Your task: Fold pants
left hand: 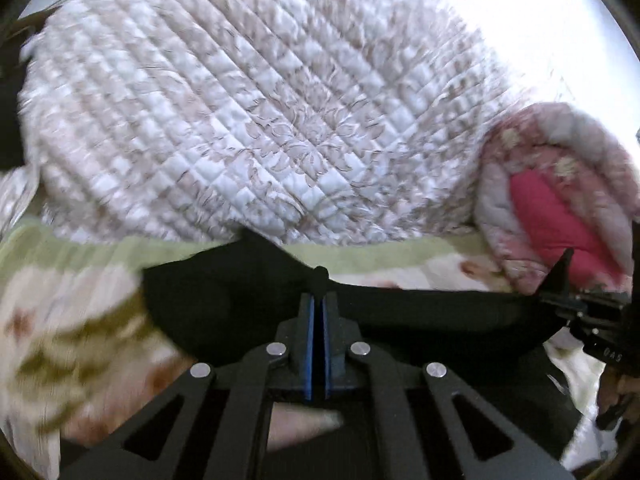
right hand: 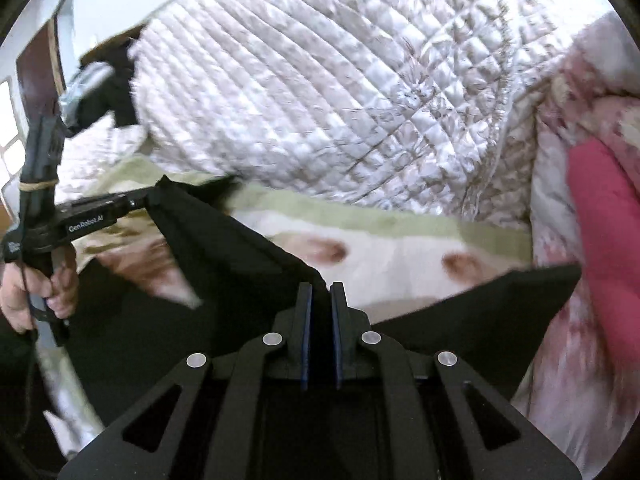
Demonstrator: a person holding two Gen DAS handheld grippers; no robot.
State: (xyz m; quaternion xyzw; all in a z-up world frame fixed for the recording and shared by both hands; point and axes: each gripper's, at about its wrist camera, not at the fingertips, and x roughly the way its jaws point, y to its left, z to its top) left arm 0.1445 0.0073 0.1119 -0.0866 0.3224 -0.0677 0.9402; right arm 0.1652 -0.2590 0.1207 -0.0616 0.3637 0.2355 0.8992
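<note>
With both grippers' jaws clamped on the black fabric pants point(right hand: 248, 248), we keep the held edge taut and level over the bed point(right hand: 400, 256).

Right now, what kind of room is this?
Probably a bedroom. The black pants lie on a bed's flowery sheet, with a big quilted cover behind and a bundled pink blanket at the side.

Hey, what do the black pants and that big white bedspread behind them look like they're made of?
Black pants: a thin, matte woven fabric, probably cotton or a blend; it hangs taut and flat between the grippers with no sheen.
White bedspread: padded quilted cloth, likely satin-like polyester; diamond stitching puffs it up and it catches light with a slight gloss.
</note>
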